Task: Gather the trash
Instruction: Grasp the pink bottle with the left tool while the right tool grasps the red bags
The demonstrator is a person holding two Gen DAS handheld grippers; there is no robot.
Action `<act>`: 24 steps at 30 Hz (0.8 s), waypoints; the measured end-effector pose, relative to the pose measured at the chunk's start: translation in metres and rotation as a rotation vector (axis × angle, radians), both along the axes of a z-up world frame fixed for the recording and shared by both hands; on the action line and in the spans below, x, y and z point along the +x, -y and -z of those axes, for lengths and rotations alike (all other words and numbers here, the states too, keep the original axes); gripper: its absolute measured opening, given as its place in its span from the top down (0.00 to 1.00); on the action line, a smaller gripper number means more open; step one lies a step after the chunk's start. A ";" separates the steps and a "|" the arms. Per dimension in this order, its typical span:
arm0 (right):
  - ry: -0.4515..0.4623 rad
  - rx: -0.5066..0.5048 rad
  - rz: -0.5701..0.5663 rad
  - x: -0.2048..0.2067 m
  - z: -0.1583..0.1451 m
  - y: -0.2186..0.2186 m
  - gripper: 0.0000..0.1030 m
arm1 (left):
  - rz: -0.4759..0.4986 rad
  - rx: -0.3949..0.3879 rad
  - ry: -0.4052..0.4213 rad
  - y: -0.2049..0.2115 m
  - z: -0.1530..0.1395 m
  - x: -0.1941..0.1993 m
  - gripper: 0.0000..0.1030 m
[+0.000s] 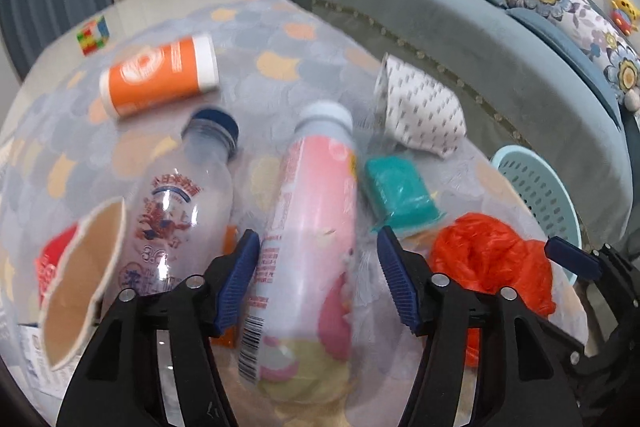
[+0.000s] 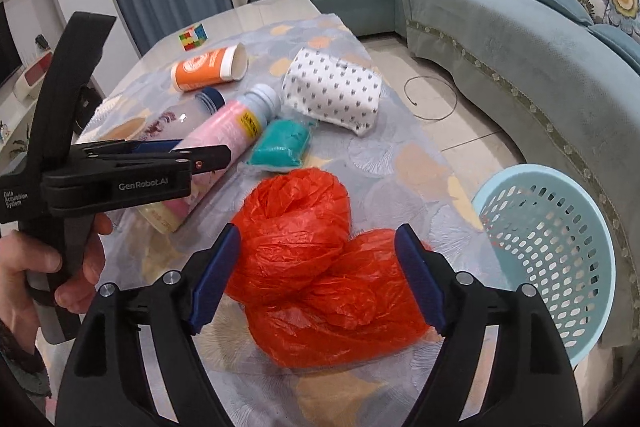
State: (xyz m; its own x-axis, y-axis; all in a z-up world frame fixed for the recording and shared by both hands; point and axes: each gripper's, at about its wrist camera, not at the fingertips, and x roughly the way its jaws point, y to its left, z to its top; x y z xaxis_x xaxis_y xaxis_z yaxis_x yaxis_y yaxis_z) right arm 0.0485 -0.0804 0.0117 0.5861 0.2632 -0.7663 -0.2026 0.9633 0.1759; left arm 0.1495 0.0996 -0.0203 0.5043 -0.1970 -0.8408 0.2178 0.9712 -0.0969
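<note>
My left gripper (image 1: 318, 279) is open, its jaws on either side of a pink bottle (image 1: 316, 219) lying on the table; the left pad looks close to or touching it. A clear bottle with a blue cap (image 1: 188, 187) lies to its left. My right gripper (image 2: 318, 279) is open around a crumpled red plastic bag (image 2: 320, 267), which also shows in the left wrist view (image 1: 492, 259). The left gripper body (image 2: 120, 167) shows in the right wrist view over the pink bottle (image 2: 224, 143). A light blue basket (image 2: 556, 259) stands at the right beside the table.
On the patterned cloth lie an orange tube (image 2: 208, 65), a dotted white packet (image 2: 336, 91), a teal pack (image 2: 284, 143) and a torn paper cup (image 1: 80, 283). A puzzle cube (image 2: 193, 37) sits at the far edge. A blue sofa (image 2: 520, 47) curves along the right.
</note>
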 end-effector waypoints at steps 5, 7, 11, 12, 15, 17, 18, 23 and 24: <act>-0.005 0.016 0.012 0.000 0.010 0.000 0.21 | -0.002 0.030 0.024 0.007 0.003 -0.005 0.53; -0.011 0.027 0.019 0.001 0.012 0.001 0.21 | -0.016 0.023 0.034 0.007 0.003 -0.007 0.54; -0.025 0.042 0.025 0.002 0.014 0.003 0.21 | -0.038 0.015 0.065 0.007 0.000 -0.011 0.54; -0.028 0.044 0.026 0.003 0.015 0.003 0.21 | -0.046 0.000 0.072 0.006 -0.001 -0.013 0.54; -0.045 0.063 0.022 0.004 0.018 0.003 0.21 | -0.067 -0.048 0.093 0.001 -0.009 -0.019 0.55; -0.058 0.066 0.012 0.004 0.021 0.000 0.23 | -0.077 -0.071 0.110 -0.002 -0.016 -0.023 0.55; -0.058 0.062 0.004 0.004 0.021 -0.002 0.29 | -0.084 -0.083 0.121 -0.003 -0.021 -0.026 0.55; -0.047 0.073 -0.054 -0.001 0.016 -0.012 0.64 | -0.108 -0.095 0.170 -0.003 -0.043 -0.039 0.55; -0.045 0.082 -0.062 -0.002 0.014 -0.013 0.67 | -0.111 -0.098 0.181 -0.002 -0.050 -0.043 0.55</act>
